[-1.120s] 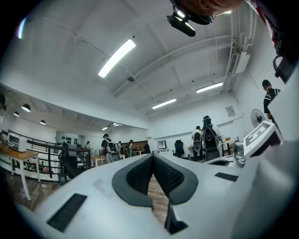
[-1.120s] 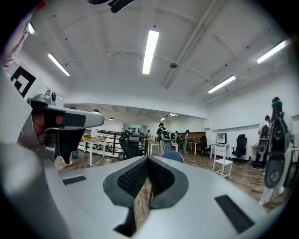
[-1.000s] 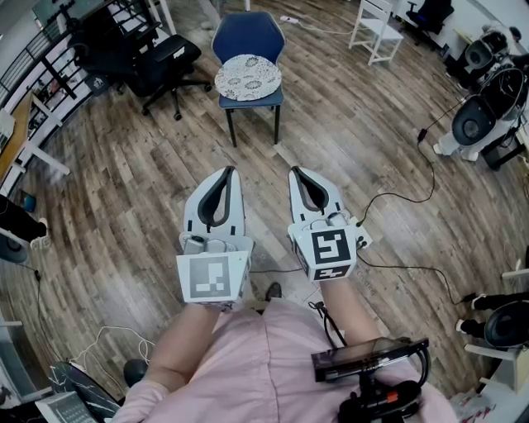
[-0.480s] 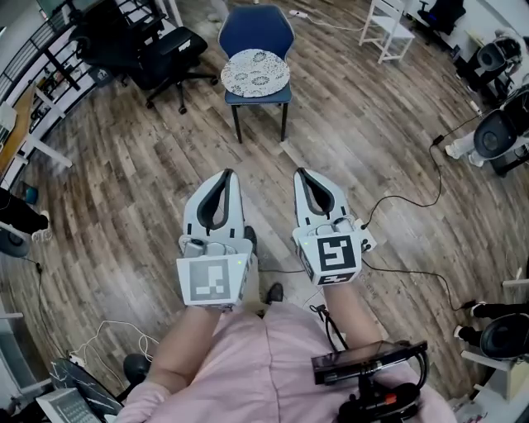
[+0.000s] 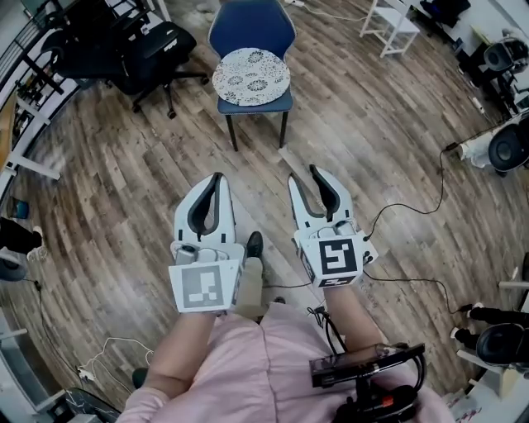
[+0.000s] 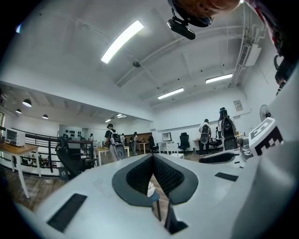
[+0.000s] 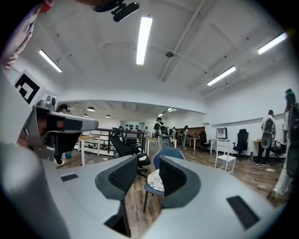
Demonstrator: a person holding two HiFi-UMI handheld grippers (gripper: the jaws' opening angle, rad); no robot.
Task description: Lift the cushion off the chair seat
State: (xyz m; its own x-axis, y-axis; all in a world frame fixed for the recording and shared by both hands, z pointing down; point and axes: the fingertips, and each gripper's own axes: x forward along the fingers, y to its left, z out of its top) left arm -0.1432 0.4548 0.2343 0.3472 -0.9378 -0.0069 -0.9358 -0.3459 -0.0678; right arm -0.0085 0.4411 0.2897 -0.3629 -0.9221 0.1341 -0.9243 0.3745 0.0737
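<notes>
left gripper (image 5: pixel 217 178) fingers pressed together at the tips, nothing between | right gripper (image 5: pixel 303 173) fingers spread, empty | both side by side above the wood floor (image 5: pixel 372 124), well apart from the chair | round patterned cushion (image 5: pixel 250 76) flat on blue chair (image 5: pixel 252 25) seat | black office chair (image 5: pixel 145 49) left of it, apparently not touching

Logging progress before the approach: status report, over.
Left tongs shut, empty; right tongs open. Cushion on chair seat, untouched, well ahead. Nothing seen between.
</notes>
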